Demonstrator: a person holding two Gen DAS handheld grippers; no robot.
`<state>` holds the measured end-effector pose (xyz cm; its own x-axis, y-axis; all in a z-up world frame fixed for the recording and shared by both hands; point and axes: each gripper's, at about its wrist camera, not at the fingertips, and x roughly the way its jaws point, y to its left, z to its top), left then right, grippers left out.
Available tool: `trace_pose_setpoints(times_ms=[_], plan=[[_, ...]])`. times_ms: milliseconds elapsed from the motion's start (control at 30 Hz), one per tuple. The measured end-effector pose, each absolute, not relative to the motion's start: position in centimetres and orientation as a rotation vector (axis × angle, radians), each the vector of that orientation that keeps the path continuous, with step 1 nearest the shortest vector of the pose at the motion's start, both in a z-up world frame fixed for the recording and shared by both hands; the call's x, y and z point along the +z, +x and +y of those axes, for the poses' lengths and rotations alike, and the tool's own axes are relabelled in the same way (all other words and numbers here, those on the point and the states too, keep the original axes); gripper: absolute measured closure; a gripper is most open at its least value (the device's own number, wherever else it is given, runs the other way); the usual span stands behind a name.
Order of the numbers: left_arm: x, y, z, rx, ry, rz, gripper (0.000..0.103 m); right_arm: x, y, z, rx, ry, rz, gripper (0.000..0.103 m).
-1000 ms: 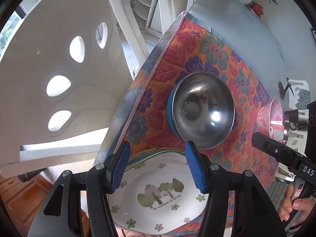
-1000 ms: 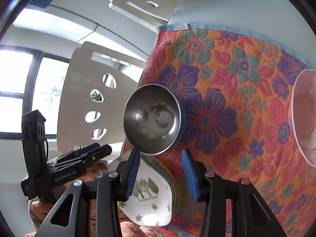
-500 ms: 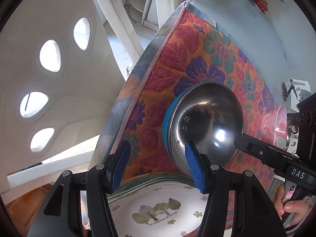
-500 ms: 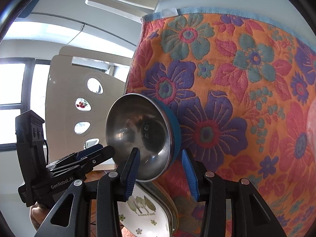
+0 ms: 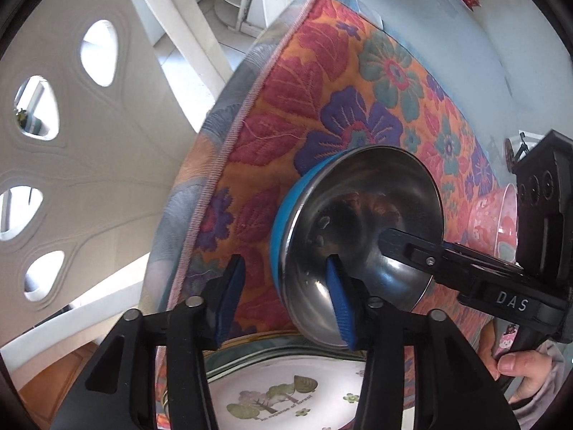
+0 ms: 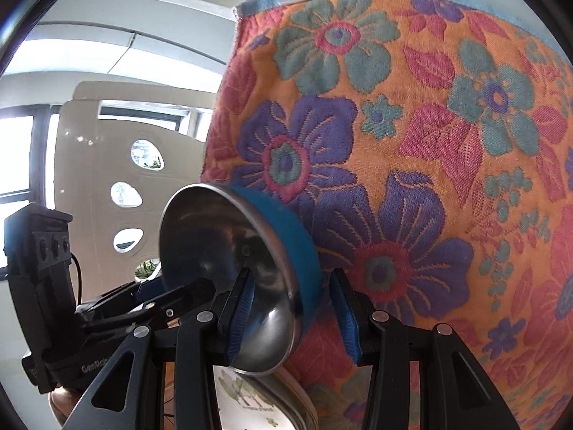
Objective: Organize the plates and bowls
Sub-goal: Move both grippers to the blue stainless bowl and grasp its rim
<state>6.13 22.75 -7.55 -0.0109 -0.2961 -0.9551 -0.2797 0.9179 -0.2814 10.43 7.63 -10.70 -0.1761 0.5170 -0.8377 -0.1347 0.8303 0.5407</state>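
Left wrist view: my left gripper (image 5: 284, 304) straddles the near rim of the steel bowl (image 5: 358, 236), jaws closing, pads not yet pressing. The bowl sits on the floral cloth (image 5: 322, 82) over the table, beside the tree-print plate (image 5: 279, 397). My right gripper (image 6: 292, 317) straddles the bowl's wall, jaws partly open; contact I cannot tell.
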Motion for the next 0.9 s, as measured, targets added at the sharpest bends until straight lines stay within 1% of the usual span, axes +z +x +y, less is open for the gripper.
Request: trace_pose_setpoints(times_ms=[67,233,300,367,400,467,900], plan=[[-7.8,6.3,22.5,-0.028,-0.459,1.605,0.075,-11.1,10.4,7.9,0.599,0.307,1.661,0.061],[-8.1,6.6,21.8,-0.026,-0.427,1.613,0.083,-11.6,10.3,8.2,0.600,0.315,1.663,0.061],[-8.2,6.6,21.9,-0.021,-0.437,1.610,0.086,-11.7,10.3,8.0,0.599,0.320,1.660,0.065],[-8.3,6.7,22.0,-0.019,-0.443,1.609,0.089,-11.9,10.3,8.1,0.587,0.302,1.660,0.074],[-8.3,6.7,22.0,-0.019,-0.445,1.609,0.089,-11.9,10.2,8.1,0.577,0.285,1.655,0.076],[-8.3,6.7,22.2,-0.020,-0.447,1.609,0.090,-11.9,10.1,8.2,0.558,0.261,1.650,0.088],[-6.9,6.3,21.3,-0.017,-0.448,1.585,0.090,-9.9,9.9,7.4,0.557,0.212,1.620,0.089]])
